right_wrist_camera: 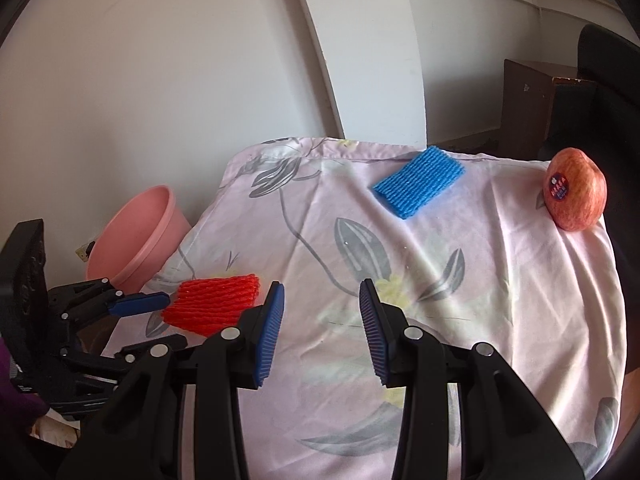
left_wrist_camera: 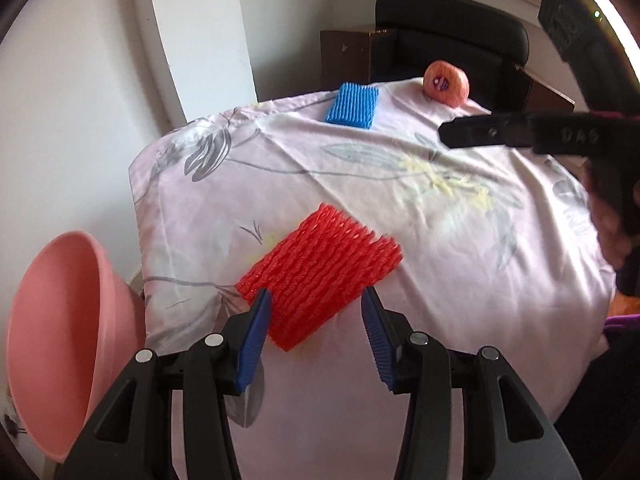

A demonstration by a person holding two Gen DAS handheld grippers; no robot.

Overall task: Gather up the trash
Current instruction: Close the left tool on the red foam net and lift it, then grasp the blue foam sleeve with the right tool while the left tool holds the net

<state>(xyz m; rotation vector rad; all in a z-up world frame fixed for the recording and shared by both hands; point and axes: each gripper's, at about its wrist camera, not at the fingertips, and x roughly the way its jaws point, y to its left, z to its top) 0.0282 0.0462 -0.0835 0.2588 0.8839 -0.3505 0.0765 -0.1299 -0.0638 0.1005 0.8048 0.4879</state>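
Observation:
A red foam fruit net (left_wrist_camera: 320, 272) lies flat on the floral cloth near the table's left front edge; it also shows in the right wrist view (right_wrist_camera: 214, 303). My left gripper (left_wrist_camera: 318, 300) is open, its blue pads on either side of the net's near end, not closed on it. My right gripper (right_wrist_camera: 322, 292) is open and empty over the middle of the cloth; in the left wrist view its black finger (left_wrist_camera: 480, 132) shows at the right. A blue foam net (left_wrist_camera: 353, 107) (right_wrist_camera: 420, 182) lies at the far side. A pink basin (left_wrist_camera: 60, 332) (right_wrist_camera: 138, 236) stands off the table's left edge.
An apple with a sticker (left_wrist_camera: 446, 82) (right_wrist_camera: 576, 196) sits at the cloth's far right corner. The pink floral cloth (right_wrist_camera: 460, 280) covers the table. A black chair (left_wrist_camera: 452, 28) and brown cabinet (right_wrist_camera: 524, 108) stand behind. A white wall lies to the left.

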